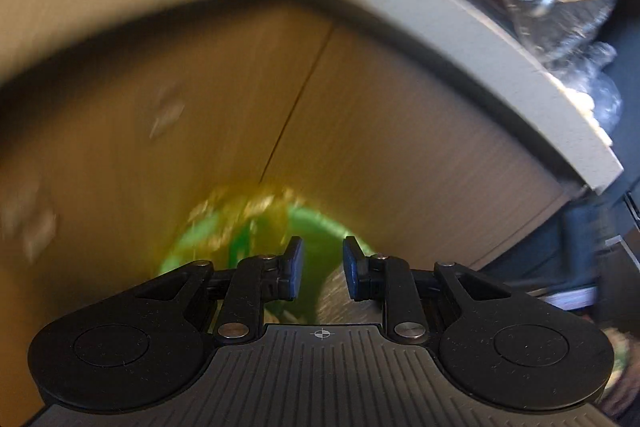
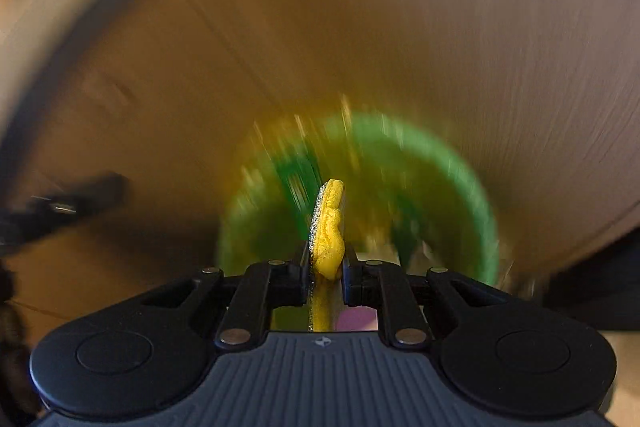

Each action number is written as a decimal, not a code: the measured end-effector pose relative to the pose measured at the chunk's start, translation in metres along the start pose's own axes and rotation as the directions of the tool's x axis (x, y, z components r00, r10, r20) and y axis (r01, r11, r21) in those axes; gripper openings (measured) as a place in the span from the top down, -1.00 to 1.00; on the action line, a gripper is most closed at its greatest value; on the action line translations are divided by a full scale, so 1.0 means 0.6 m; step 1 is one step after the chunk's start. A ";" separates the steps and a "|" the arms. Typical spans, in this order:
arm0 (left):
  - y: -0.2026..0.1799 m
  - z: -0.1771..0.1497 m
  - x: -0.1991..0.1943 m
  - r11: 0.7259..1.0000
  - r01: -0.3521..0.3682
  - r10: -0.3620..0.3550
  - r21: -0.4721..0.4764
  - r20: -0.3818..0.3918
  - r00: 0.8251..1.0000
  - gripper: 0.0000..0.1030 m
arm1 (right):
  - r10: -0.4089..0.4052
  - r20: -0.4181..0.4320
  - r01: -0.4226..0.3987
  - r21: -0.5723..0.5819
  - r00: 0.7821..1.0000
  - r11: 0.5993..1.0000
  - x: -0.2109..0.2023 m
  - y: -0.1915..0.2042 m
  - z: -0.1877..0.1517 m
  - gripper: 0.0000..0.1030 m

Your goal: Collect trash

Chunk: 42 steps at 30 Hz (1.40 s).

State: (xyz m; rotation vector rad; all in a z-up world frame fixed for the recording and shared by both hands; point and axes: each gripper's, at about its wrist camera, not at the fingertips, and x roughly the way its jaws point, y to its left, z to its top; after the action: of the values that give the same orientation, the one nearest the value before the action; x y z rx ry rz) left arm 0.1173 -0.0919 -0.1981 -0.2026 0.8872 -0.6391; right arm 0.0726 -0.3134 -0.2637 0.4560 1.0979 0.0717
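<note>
Above green bin (image 2: 472, 187), right claw (image 2: 326, 267) pinches yellow sponge (image 2: 330, 231).

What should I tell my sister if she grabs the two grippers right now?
Right gripper: shut on a flat yellow scrap, held upright above the green bin.
Left gripper: open, holding nothing, pointing at the same green bin on the wooden floor.
Done: yellow scrap picked up and brought to the bin.
Left: let it fall in, then check the pale blurry bits on the floor; both views are too blurred to identify them.
</note>
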 end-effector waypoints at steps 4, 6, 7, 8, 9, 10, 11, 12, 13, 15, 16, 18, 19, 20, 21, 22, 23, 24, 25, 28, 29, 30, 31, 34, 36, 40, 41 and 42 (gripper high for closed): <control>0.039 -0.047 0.012 0.996 -0.028 0.026 -0.087 -0.027 0.999 0.52 | -0.034 -0.149 0.035 0.002 0.988 0.999 0.123 -0.006 -0.023 0.69; 0.051 -0.059 0.012 0.993 -0.048 0.044 -0.104 -0.040 0.998 0.52 | -0.040 -0.199 0.046 0.025 0.979 0.999 0.161 -0.011 -0.031 0.68; 0.057 -0.060 0.010 0.992 -0.056 0.051 -0.110 -0.041 0.998 0.52 | -0.026 -0.213 0.036 0.044 0.977 0.998 0.168 -0.011 -0.031 0.66; 0.063 -0.063 0.006 0.991 -0.065 0.061 -0.115 -0.038 0.997 0.52 | -0.010 -0.215 0.022 0.057 0.977 0.998 0.168 -0.012 -0.029 0.58; 0.069 -0.066 0.000 0.990 -0.073 0.070 -0.120 -0.031 0.997 0.52 | 0.005 -0.201 0.007 0.059 0.980 0.998 0.164 -0.013 -0.027 0.51; 0.073 -0.066 -0.004 0.989 -0.079 0.077 -0.124 -0.024 0.997 0.52 | 0.011 -0.176 -0.002 0.052 0.984 0.999 0.156 -0.012 -0.024 0.30; 0.077 -0.066 -0.009 0.989 -0.082 0.081 -0.126 -0.017 0.997 0.52 | 0.007 -0.148 -0.002 0.039 0.989 0.999 0.148 -0.008 -0.023 0.08; 0.080 -0.068 -0.013 0.988 -0.085 0.084 -0.126 -0.012 0.996 0.52 | -0.002 -0.123 0.005 0.024 0.992 1.000 0.141 -0.004 -0.022 0.00; 0.079 -0.068 -0.017 0.988 -0.089 0.089 -0.127 -0.007 0.996 0.52 | -0.020 -0.105 0.021 0.009 0.994 1.000 0.138 0.002 -0.020 -0.03; 0.078 -0.072 -0.027 0.987 -0.095 0.096 -0.126 0.006 0.995 0.52 | -0.067 -0.074 0.065 -0.031 0.995 0.997 0.132 0.017 -0.023 -0.03; 0.077 -0.074 -0.035 0.988 -0.097 0.100 -0.123 0.015 0.995 0.52 | -0.089 -0.052 0.087 -0.053 0.995 0.995 0.125 0.024 -0.027 -0.03; 0.069 -0.078 -0.056 0.988 -0.103 0.108 -0.111 0.045 0.993 0.52 | -0.109 0.000 0.109 -0.087 0.994 0.990 0.102 0.040 -0.034 -0.03; 0.065 -0.078 -0.069 0.989 -0.108 0.116 -0.103 0.068 0.991 0.52 | -0.108 0.031 0.111 -0.097 0.994 0.989 0.086 0.047 -0.035 -0.03; 0.060 -0.079 -0.083 0.989 -0.116 0.124 -0.095 0.094 0.988 0.52 | -0.106 0.070 0.113 -0.109 0.992 0.988 0.067 0.057 -0.038 -0.03; 0.052 -0.078 -0.097 0.989 -0.123 0.133 -0.084 0.127 0.983 0.52 | -0.104 0.116 0.118 -0.125 0.988 0.985 0.042 0.071 -0.041 -0.03; 0.043 -0.074 -0.117 0.989 -0.128 0.138 -0.069 0.169 0.976 0.52 | -0.103 0.170 0.128 -0.144 0.980 0.981 0.016 0.086 -0.040 -0.03; 0.032 -0.069 -0.142 0.990 -0.135 0.143 -0.050 0.221 0.965 0.52 | -0.098 0.229 0.137 -0.164 0.969 0.977 -0.013 0.104 -0.041 -0.05; 0.021 -0.064 -0.168 0.989 -0.141 0.144 -0.031 0.277 0.950 0.52 | -0.088 0.291 0.146 -0.185 0.953 0.972 -0.045 0.126 -0.043 -0.07; 0.010 -0.059 -0.196 0.989 -0.149 0.145 -0.012 0.333 0.932 0.52 | -0.071 0.355 0.152 -0.206 0.932 0.967 -0.079 0.149 -0.046 -0.20; -0.026 -0.046 -0.289 0.972 -0.230 0.176 0.042 0.517 0.837 0.51 | 0.012 0.542 0.161 -0.269 0.840 0.950 -0.179 0.218 -0.060 -0.80; -0.035 -0.046 -0.315 0.961 -0.270 0.192 0.056 0.568 0.800 0.51 | 0.045 0.600 0.165 -0.289 0.798 0.943 -0.206 0.241 -0.067 -1.00; -0.044 -0.043 -0.337 0.947 -0.314 0.210 0.069 0.605 0.768 0.51 | 0.081 0.654 0.168 -0.309 0.752 0.936 -0.230 0.264 -0.074 -1.00; -0.051 -0.040 -0.357 0.930 -0.358 0.232 0.078 0.631 0.740 0.51 | 0.124 0.696 0.167 -0.335 0.707 0.928 -0.249 0.287 -0.081 -1.00; -0.061 -0.036 -0.400 0.897 -0.439 0.281 0.059 0.692 0.665 0.51 | 0.188 0.713 0.155 -0.387 0.676 0.909 -0.280 0.350 -0.077 -1.00; -0.058 -0.049 -0.423 0.888 -0.460 0.294 0.029 0.734 0.612 0.53 | 0.159 0.713 0.173 -0.369 0.683 0.913 -0.286 0.381 -0.071 -1.00; -0.050 -0.071 -0.427 0.823 -0.566 0.401 -0.051 0.757 0.515 0.53 | 0.100 0.740 0.210 -0.313 0.665 0.926 -0.274 0.411 -0.087 -1.00; -0.049 -0.070 -0.425 0.808 -0.586 0.427 -0.062 0.747 0.509 0.53 | 0.098 0.735 0.210 -0.316 0.671 0.925 -0.270 0.414 -0.092 -1.00; -0.048 -0.069 -0.425 0.798 -0.600 0.443 -0.058 0.731 0.519 0.53 | 0.097 0.729 0.212 -0.320 0.678 0.923 -0.268 0.416 -0.095 -1.00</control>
State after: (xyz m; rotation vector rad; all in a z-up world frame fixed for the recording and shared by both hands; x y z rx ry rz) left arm -0.0446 0.0410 -0.0446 0.0245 0.0682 -0.0244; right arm -0.0099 -0.1136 -0.0520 0.0588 0.2649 0.0350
